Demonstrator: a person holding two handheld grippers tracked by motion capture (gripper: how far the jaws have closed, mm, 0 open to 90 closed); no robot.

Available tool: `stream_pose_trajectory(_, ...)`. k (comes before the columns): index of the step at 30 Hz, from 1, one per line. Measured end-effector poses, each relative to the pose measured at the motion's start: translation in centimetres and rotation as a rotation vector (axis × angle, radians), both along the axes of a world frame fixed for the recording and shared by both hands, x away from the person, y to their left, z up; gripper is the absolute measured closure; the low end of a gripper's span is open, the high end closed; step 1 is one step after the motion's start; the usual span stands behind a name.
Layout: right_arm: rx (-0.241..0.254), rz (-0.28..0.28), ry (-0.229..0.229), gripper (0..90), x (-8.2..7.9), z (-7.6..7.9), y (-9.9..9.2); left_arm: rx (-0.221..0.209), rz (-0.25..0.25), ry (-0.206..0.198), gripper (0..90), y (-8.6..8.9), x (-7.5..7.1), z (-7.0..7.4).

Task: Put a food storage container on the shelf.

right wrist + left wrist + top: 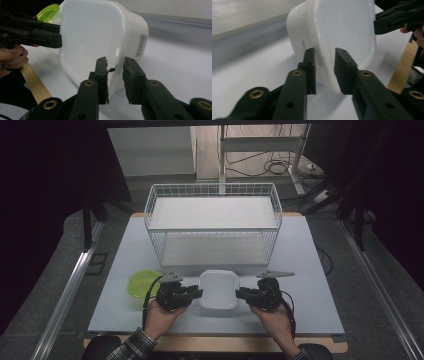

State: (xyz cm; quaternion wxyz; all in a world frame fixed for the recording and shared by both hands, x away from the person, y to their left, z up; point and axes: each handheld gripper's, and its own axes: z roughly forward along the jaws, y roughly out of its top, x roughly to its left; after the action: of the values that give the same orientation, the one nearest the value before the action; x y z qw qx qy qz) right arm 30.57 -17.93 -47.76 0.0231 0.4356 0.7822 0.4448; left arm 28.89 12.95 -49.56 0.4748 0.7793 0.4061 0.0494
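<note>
Both claws pinched the white tub point(218, 289): my left claw point(196, 293) on its nine o'clock rim, my right claw point(241, 294) on its three o'clock rim. Opposite grips kept it balanced at the bench's point(310, 270) six o'clock edge, with the wire basket point(214, 222) at twelve.

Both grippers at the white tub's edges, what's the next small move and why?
Probably a short, level lift with both hands. The left gripper and right gripper each straddle an opposite rim of the white tub, jaws close around it, and the wire basket stands open just behind.
</note>
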Motion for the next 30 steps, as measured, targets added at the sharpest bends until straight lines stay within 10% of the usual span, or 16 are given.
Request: stream_pose_trajectory(30,0.048,-0.003,-0.112,75.1,0.0,2.3,0.0,-0.008,0.014,-0.094,73.8,0.3,-0.1,2.1)
